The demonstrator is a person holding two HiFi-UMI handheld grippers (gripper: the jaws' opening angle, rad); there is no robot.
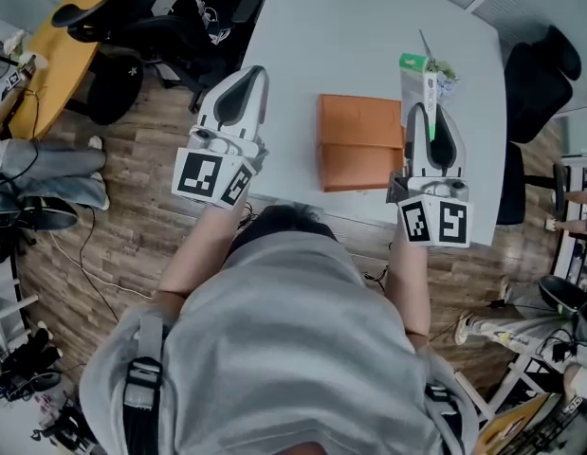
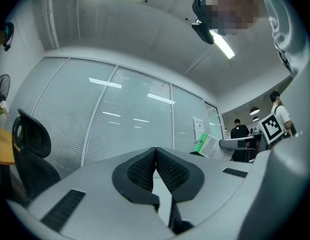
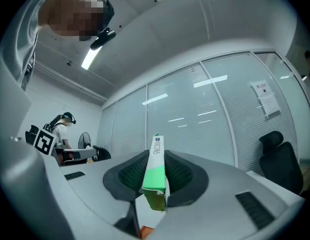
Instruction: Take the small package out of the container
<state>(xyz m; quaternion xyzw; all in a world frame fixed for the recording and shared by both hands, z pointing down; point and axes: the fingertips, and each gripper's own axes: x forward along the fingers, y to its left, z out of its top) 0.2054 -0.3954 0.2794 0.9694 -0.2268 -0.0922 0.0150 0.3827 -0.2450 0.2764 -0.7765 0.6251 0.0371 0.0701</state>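
An orange container lies on the white table, between my two grippers. My right gripper is lifted to the right of it and shut on the small green-and-white package, which sticks out past the jaws. In the right gripper view the package stands on edge, clamped between the pads, with a sliver of the orange container below. My left gripper hovers over the table's left edge, shut and empty. Its pads meet at the tips, and the held package shows at its right.
Black office chairs and a yellow table stand left of the white table, another dark chair at the right. Cables and people's legs are on the wooden floor. A glass partition wall runs behind.
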